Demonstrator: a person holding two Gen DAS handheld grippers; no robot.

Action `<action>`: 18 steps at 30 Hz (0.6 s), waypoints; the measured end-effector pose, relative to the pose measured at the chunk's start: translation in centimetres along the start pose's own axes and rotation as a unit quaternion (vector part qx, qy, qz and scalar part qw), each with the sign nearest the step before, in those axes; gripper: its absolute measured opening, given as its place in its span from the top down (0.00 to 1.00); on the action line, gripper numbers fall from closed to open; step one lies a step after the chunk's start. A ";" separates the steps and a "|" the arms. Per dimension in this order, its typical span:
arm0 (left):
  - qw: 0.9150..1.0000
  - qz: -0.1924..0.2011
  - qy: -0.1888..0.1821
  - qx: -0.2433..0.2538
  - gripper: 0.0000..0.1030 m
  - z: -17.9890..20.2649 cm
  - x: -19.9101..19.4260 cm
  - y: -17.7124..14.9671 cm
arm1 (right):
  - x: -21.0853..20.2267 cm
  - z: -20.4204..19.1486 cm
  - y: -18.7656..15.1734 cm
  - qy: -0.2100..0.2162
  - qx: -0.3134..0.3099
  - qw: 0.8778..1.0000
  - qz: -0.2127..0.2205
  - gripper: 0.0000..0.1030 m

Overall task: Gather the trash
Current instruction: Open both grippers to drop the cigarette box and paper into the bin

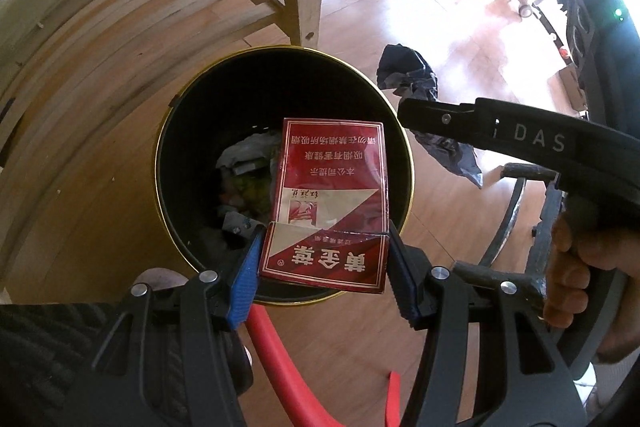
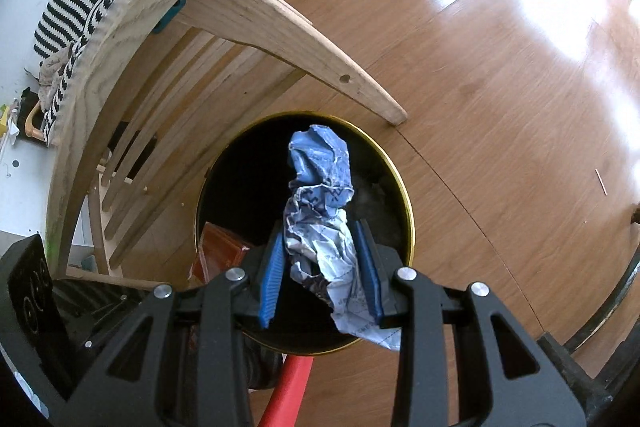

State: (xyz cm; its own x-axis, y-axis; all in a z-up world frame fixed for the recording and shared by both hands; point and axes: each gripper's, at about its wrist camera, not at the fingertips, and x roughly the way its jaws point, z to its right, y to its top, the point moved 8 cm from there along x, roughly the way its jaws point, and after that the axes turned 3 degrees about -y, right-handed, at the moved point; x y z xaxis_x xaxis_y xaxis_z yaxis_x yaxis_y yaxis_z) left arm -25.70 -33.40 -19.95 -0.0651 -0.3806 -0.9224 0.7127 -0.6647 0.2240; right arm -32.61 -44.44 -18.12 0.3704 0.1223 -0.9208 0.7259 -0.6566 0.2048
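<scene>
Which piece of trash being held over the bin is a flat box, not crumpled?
The red cigarette pack in the left gripper: flat and rigid with printed text. The right gripper holds crumpled blue-and-white paper over the black bin.

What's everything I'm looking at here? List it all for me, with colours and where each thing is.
bin: one, black with gold rim, on the floor under both grippers, rubbish inside
cigarette pack: one, red and white, over the bin
crumpled wrapper: one, blue and white, over the bin
plastic bag: one, dark, on the floor beside the bin
chair: one, pale wood, behind the bin
floor: brown wood
left gripper: black, blue pads, clamping the cigarette pack
right gripper: black, blue pads, clamping the crumpled wrapper
hand: one, on the right gripper's handle
</scene>
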 end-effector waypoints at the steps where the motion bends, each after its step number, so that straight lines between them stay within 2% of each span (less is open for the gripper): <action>1: 1.000 0.000 0.001 0.000 0.46 0.0 0.0 0.0 | -0.1 -0.1 -0.1 0.001 0.000 1.000 0.000 0.66; 18: 1.000 -0.004 0.000 -0.003 0.45 -0.1 0.1 0.0 | 0.2 0.2 0.3 0.010 0.007 1.000 0.003 0.66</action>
State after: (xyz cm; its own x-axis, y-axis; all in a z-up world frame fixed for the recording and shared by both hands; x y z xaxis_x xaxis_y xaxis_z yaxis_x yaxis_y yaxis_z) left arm -25.62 -33.38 -20.03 -0.0703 -0.3748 -0.9245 0.7170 -0.6633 0.2144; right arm -32.45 -44.81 -18.30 0.3867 0.1328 -0.9126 0.7153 -0.6678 0.2059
